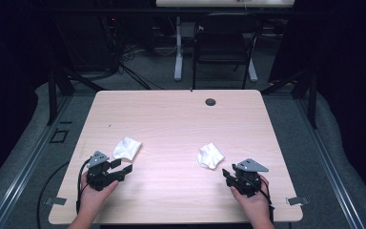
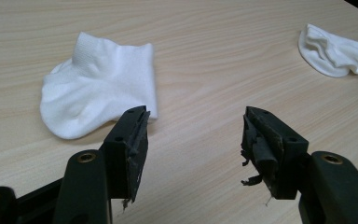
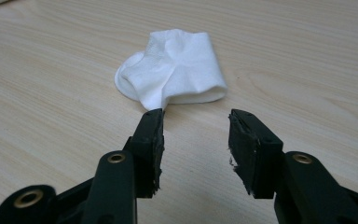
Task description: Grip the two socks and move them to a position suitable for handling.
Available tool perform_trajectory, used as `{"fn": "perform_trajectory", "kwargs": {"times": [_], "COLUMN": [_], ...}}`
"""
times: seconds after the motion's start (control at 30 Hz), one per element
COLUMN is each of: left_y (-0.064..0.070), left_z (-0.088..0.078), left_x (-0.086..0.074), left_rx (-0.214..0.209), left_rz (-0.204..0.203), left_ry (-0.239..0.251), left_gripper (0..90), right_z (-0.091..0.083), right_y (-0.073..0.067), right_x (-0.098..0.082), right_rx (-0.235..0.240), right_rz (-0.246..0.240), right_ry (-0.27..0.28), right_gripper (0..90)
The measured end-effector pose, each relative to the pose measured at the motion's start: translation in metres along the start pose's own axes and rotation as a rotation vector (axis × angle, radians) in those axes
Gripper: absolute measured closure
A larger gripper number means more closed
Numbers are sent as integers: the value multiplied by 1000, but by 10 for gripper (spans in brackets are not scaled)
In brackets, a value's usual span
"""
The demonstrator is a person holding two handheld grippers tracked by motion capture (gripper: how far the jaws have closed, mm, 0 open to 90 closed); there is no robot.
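socks lie on the table (image 1: pixel 171 119): in the high view the left sock (image 1: pixel 126 148) sits toward the near left part, the right sock (image 1: pixel 209 155) toward the near right, the two well apart. the left gripper (image 1: pixel 124 168), held in the left hand (image 1: pixel 95 193), rests on the wood just beside the left sock, on the near side of it, its jaws spread and nothing between them. the right gripper (image 1: pixel 226 175), held in the right hand (image 1: pixel 252 200), sits near the right sock, a little to its near right, jaws apart and bare

left gripper view: the left gripper (image 2: pixel 193 135) has its two black jaws standing wide apart over bare wood. the left sock (image 2: pixel 98 84) lies flat just past the left-hand jaw, its cuff pointing away, its near corner seeming to meet that jaw's tip. the right sock (image 2: pixel 333 51) lies crumpled far off at the upper right

right gripper view: the right gripper (image 3: pixel 196 135) has jaws apart, gripping nothing. the right sock (image 3: pixel 175 67), bunched and folded, lies just ahead of the tips, nearer the left-hand jaw, not between them
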State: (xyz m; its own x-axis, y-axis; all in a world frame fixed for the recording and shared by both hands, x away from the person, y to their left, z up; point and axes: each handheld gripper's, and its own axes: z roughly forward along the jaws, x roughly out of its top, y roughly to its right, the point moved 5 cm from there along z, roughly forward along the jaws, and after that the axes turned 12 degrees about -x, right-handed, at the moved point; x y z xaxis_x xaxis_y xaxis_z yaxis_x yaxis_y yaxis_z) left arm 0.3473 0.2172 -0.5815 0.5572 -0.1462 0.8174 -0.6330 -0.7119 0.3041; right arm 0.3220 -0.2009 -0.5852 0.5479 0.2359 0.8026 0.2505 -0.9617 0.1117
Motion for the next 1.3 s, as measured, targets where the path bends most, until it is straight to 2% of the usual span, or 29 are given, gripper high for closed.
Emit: {"fn": "perform_trajectory", "kwargs": {"times": [0.43,0.53,0.77,0.9,0.97,1.03,1.1,1.17,1.3], "left_y": [0,-4,-12,-18,-21,-24,-25,-29,-33], "left_z": [0,1,1,4,8,12,15,23,29], "left_x": [0,0,6,13,17,19,20,22,22], "left_rx": [17,26,48,91,101,104,108,124,118], "left_rz": [11,-2,-25,-18,-31,-28,-27,-17,-31], "left_ry": [-5,-12,-26,-42,-35,-49,-40,-57,-68], "left_gripper": [413,427,525,526,504,486,485,486,488], "right_z": [0,-1,-5,-6,-6,-5,-4,1,13], "right_y": [-2,-1,-2,-8,-11,-12,-13,-14,-14], "right_x": [2,4,11,17,21,26,30,35,40], "right_rx": [4,7,31,45,47,49,53,47,46], "right_rz": [-7,-4,13,-21,-29,-42,-53,-69,-72], "right_ry": [-7,1,-6,-12,-5,-6,-5,-10,-29], "right_gripper": [595,603,635,653,653,651,652,695,719]}}
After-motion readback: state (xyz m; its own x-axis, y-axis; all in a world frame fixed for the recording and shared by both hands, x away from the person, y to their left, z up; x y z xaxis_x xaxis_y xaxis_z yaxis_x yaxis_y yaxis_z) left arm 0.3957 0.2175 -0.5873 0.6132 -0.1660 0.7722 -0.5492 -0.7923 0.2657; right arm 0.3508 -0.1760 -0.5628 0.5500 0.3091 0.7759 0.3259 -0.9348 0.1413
